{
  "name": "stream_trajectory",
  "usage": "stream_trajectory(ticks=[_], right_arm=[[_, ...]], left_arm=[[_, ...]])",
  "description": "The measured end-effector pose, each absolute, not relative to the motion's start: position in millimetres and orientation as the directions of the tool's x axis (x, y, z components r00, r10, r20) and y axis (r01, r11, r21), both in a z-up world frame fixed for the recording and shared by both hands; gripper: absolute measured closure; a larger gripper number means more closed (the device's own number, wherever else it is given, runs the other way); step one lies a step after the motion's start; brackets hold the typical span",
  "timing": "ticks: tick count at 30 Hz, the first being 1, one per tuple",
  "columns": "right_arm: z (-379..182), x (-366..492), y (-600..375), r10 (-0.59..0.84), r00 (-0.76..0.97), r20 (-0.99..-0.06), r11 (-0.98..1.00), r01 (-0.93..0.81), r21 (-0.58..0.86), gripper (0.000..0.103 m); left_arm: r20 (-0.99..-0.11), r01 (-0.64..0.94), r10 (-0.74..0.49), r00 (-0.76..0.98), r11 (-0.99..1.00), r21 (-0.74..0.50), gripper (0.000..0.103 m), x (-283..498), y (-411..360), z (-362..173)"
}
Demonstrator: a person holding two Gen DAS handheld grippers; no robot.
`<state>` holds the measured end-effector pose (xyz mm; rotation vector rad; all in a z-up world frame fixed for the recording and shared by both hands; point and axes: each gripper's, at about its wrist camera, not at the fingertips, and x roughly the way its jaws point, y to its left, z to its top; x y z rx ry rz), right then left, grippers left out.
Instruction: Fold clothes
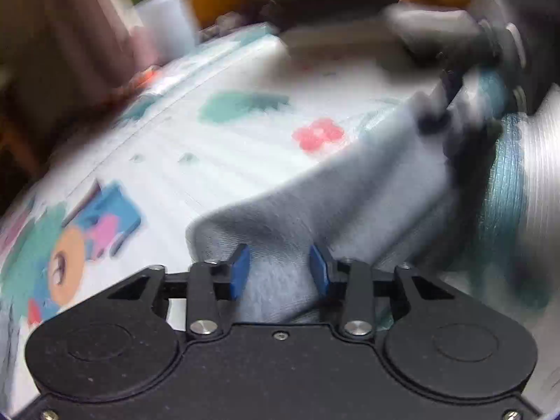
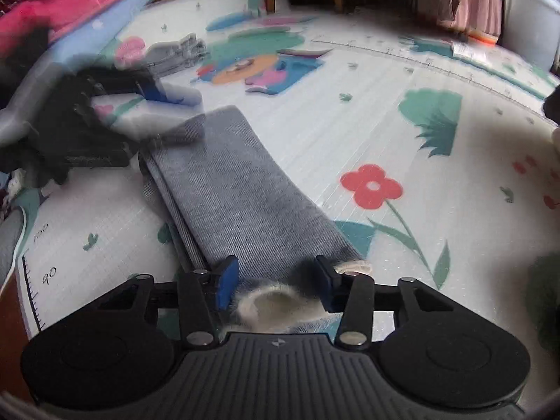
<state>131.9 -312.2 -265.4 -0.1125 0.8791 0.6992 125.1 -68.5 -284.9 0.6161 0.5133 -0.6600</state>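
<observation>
The grey garment (image 2: 241, 189) lies folded long on the mat (image 2: 402, 122). Our left gripper (image 1: 280, 267) and right gripper (image 2: 276, 281) straddle its ends, jaws part open, pads not pressing. A careless pull could undo the fold.

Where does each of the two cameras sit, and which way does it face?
Left wrist: sits on the left gripper, looks forward and down along its blue pads at the grey garment on the patterned play mat; a striped sleeve and the blurred other gripper show.
Right wrist: sits on the right gripper, looks down along the folded grey garment; the left gripper shows blurred at its far end.
Shared: garment, mat, red flower print.
</observation>
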Motion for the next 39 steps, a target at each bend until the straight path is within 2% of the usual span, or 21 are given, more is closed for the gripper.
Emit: stream_trajectory(ticks=[2, 5, 7, 11, 14, 15, 17, 21, 24, 26, 27, 29, 33, 35, 36, 37, 39], right_arm=[[-251.1, 129.2, -314.2, 0.518, 0.461, -0.720, 0.781, -0.598, 0.179, 0.058], [-228.2, 122.2, -304.6, 0.542, 0.508, -0.670, 0.759, -0.638, 0.130, 0.057], [-224.9, 125.1, -288.0, 0.551, 0.517, -0.655, 0.738, -0.668, 0.094, 0.057], [-237.2, 136.7, -259.6, 0.533, 0.517, -0.670, 0.725, -0.688, 0.046, 0.059], [-269.3, 140.7, -263.9, 0.442, 0.498, -0.746, 0.745, -0.667, -0.003, 0.058], [-279.5, 137.1, -274.9, 0.461, 0.509, -0.726, 0.746, -0.666, 0.007, 0.057], [-283.7, 131.3, -292.2, 0.504, 0.521, -0.689, 0.746, -0.664, 0.044, 0.058], [-269.2, 115.8, -283.1, 0.465, 0.572, -0.676, 0.753, -0.657, -0.038, 0.056], [-267.5, 101.3, -287.9, 0.477, 0.579, -0.661, 0.759, -0.650, -0.022, 0.051], [-281.4, 102.4, -300.2, 0.490, 0.560, -0.669, 0.779, -0.626, 0.047, 0.051], [-284.3, 107.3, -303.5, 0.509, 0.555, -0.658, 0.784, -0.614, 0.088, 0.051], [-282.5, 112.5, -298.0, 0.497, 0.544, -0.676, 0.773, -0.632, 0.060, 0.051], [-275.2, 105.5, -300.2, 0.483, 0.559, -0.674, 0.793, -0.605, 0.066, 0.051], [-262.6, 93.1, -304.5, 0.474, 0.609, -0.636, 0.824, -0.562, 0.075, 0.050], [-258.0, 89.6, -310.3, 0.468, 0.634, -0.616, 0.849, -0.516, 0.115, 0.046], [-254.4, 87.7, -316.3, 0.457, 0.656, -0.600, 0.873, -0.459, 0.163, 0.035], [-255.8, 87.1, -333.2, 0.429, 0.673, -0.602, 0.903, -0.319, 0.288, 0.024]], left_arm=[[-0.613, 0.704, -0.406, 0.678, 0.599, 0.383, 0.067, 122.0, -68.1, -277.6], [-0.557, 0.657, -0.438, 0.706, 0.698, 0.284, 0.064, 122.9, -59.1, -249.3], [-0.532, 0.666, -0.462, 0.710, 0.686, 0.293, 0.064, 119.4, -65.0, -245.6], [-0.546, 0.670, -0.466, 0.696, 0.696, 0.260, 0.061, 131.9, -69.6, -259.6], [-0.599, 0.648, -0.437, 0.672, 0.738, 0.188, 0.053, 149.7, -55.1, -288.0], [-0.567, 0.655, -0.487, 0.664, 0.745, 0.127, 0.052, 154.0, -41.9, -294.1], [-0.542, 0.683, -0.519, 0.662, 0.714, 0.151, 0.051, 154.0, -37.9, -295.0], [-0.591, 0.660, -0.475, 0.652, 0.739, 0.135, 0.051, 159.9, -43.4, -277.0], [-0.554, 0.620, -0.468, 0.689, 0.776, 0.115, 0.052, 140.4, -36.7, -258.3], [-0.635, 0.612, -0.403, 0.660, 0.778, 0.143, 0.051, 139.0, -38.5, -280.8], [-0.601, 0.603, -0.422, 0.679, 0.787, 0.129, 0.051, 137.7, -34.4, -288.0], [-0.588, 0.620, -0.427, 0.687, 0.766, 0.167, 0.046, 141.2, -36.5, -288.4], [-0.630, 0.585, -0.416, 0.656, 0.808, 0.076, 0.044, 150.9, -32.6, -270.4], [-0.607, 0.554, -0.435, 0.665, 0.833, 0.010, 0.045, 145.0, -20.3, -259.8], [-0.607, 0.534, -0.441, 0.661, 0.845, -0.032, 0.045, 146.8, -14.4, -257.2], [-0.613, 0.499, -0.442, 0.655, 0.862, -0.087, 0.045, 151.0, -6.9, -255.4], [-0.629, 0.398, -0.449, 0.634, 0.888, -0.232, 0.045, 156.3, 13.3, -261.0]])
